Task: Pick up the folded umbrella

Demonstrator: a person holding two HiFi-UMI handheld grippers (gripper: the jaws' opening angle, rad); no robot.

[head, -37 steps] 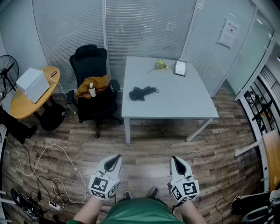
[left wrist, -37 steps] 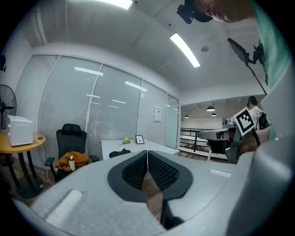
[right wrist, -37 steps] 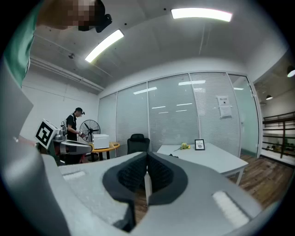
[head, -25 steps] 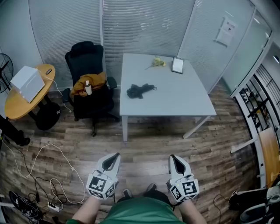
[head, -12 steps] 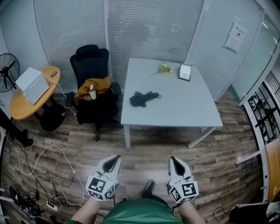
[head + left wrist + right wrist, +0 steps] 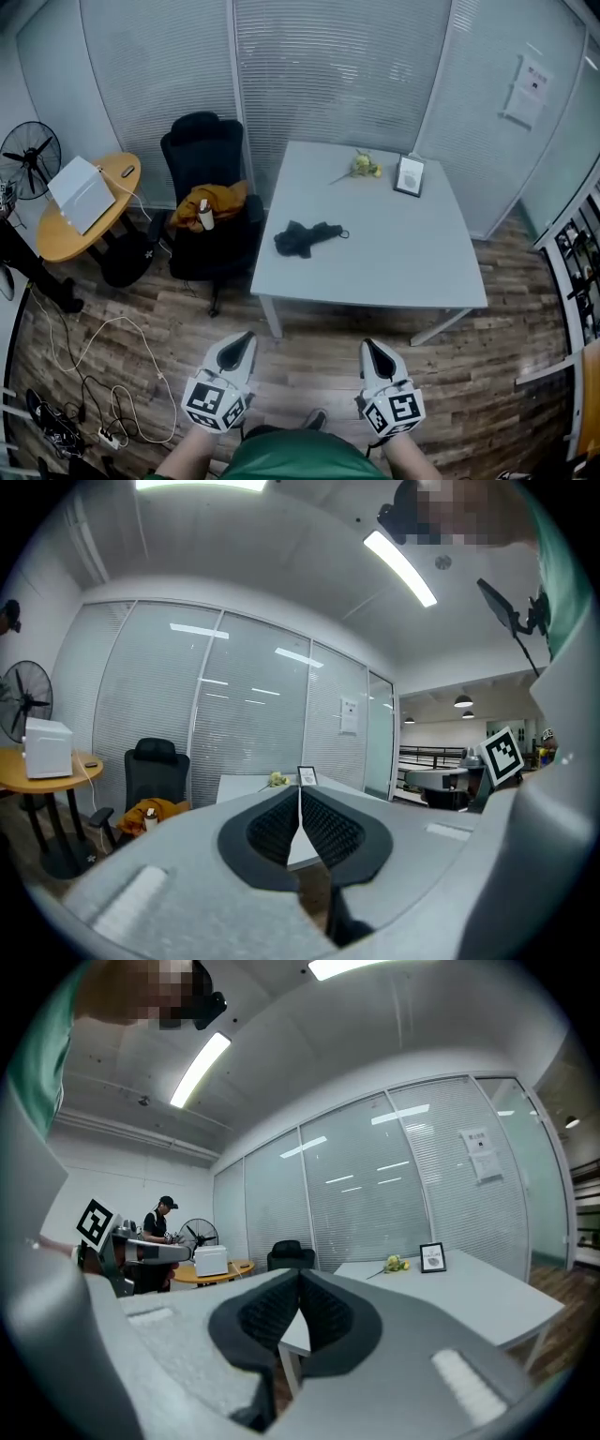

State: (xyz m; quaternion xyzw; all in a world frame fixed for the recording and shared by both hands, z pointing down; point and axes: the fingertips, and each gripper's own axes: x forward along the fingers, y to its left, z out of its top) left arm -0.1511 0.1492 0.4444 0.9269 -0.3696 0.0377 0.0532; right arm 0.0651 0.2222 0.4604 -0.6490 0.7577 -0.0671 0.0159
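The folded black umbrella [image 6: 307,236] lies on the left part of the pale grey table [image 6: 403,267], seen in the head view. Both grippers hover over the wooden floor, well short of the table's near edge. My left gripper [image 6: 241,338] is shut and holds nothing; in the left gripper view its dark pads [image 6: 281,825] meet at a thin line. My right gripper [image 6: 373,345] is also shut and empty, its pads [image 6: 323,1311] pressed together. The umbrella does not show in either gripper view.
A black office chair [image 6: 210,202] with an orange cloth and a bottle stands left of the table. A round yellow table [image 6: 56,234] carries a white box, with a fan [image 6: 28,159] beside it. A framed picture [image 6: 410,175] and a yellow flower [image 6: 362,166] sit at the table's far side. Cables [image 6: 89,375] trail on the floor.
The table, chair and umbrella have shifted in the head view and come somewhat nearer as the person walks toward them. Both grippers stay shut, side by side at the bottom of the view.
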